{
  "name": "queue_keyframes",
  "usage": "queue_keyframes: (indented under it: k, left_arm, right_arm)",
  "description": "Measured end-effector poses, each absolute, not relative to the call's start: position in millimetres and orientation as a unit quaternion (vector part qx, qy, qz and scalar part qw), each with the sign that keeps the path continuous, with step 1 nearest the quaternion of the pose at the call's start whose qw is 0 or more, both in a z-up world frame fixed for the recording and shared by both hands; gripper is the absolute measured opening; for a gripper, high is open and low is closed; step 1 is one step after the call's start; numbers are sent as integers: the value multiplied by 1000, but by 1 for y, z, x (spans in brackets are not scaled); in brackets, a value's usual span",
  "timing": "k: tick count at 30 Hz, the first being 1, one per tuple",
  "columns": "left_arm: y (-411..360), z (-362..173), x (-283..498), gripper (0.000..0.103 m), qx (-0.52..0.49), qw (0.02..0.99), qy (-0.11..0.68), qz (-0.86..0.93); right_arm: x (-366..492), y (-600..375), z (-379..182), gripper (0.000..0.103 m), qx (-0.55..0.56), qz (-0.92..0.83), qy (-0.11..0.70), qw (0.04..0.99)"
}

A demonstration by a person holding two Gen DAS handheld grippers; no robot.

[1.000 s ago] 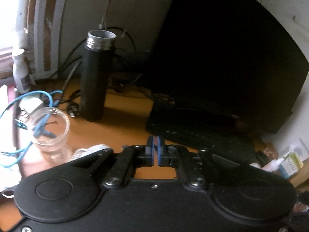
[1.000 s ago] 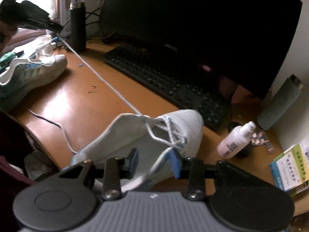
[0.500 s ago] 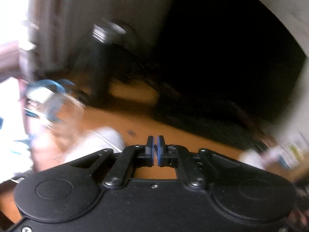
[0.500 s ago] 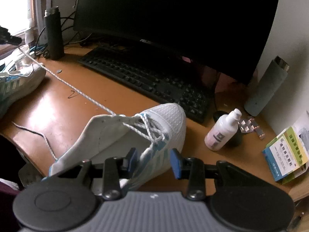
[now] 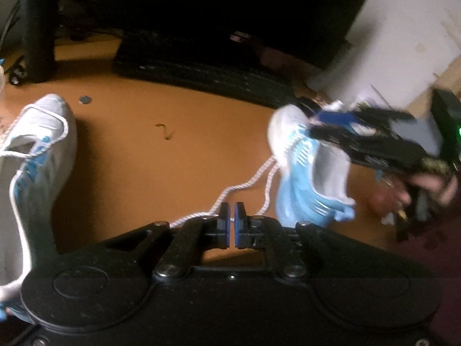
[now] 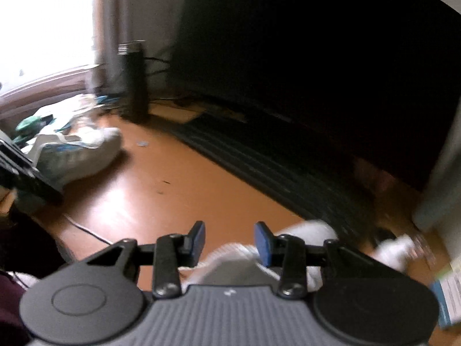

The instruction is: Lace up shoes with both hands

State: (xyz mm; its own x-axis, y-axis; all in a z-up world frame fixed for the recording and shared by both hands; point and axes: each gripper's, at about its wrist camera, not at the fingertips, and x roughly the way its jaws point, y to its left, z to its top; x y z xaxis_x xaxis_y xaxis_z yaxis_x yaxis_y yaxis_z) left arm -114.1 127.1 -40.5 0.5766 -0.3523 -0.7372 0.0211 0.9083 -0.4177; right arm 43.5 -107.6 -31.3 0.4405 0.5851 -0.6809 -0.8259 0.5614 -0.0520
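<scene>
Your left gripper (image 5: 230, 221) has its blue-padded fingers pinched together on the white braided shoelace (image 5: 247, 184). You can see a bit of white between the pads, and the lace runs from there across the orange wooden bench (image 5: 161, 167) up to the white and light-blue mesh sneaker (image 5: 305, 173) on the right side of the left wrist view. That shoe is tipped up off the bench, with your right gripper (image 6: 230, 238) at it. In the right wrist view its fingers stand partly apart with the shoe's white fabric showing between and below them, but it's blurry and I can't tell if the pads actually press on it. The second white and blue sneaker (image 5: 31, 167) lies flat on the bench at the left edge, near the tall black flask (image 5: 39, 28). A black keyboard (image 5: 201, 72) sits behind.
</scene>
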Motion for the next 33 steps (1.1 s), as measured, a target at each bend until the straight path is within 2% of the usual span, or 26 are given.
queue_keyframes:
  k: [5,11,18,20,21,24,27,30,33]
  left_arm:
    - [126,-64,-118,0,-164,857,479,-92]
    - [148,-90,-136,0,-200,838,505,-54]
    - [160,-91,-140,0,-216,836,503,-44]
    - [161,-91,-138,0,-216,836,502,-42]
    - [161,-91,-136,0,-216,836,502,-42]
    - [161,-90,-130,0,-216,838,500,-42]
    - [160,-85,-121,0,-213,842,494,-43]
    - [158,-79,-111,0,-210,847,486,-50]
    - [155,-77,-101,1,-207,849,483,-57]
  right_arm:
    - [56,-51,-43,38,-236,502,333,762]
    - [31,15,-84,37,-324,588,361,647]
    - [4,43,-121,26,-389,599,364,597]
    - [7,45,-129,21,-404,585,375,595]
    - [8,45,-131,12,-404,583,381,593]
    - [11,42,-134,3,-398,583,394,589]
    - [21,39,-130,3,-382,566,391,617]
    - [63,22,-102,3,-313,489,377,722]
    - [95,-10,-79,3,-273,435,400,759]
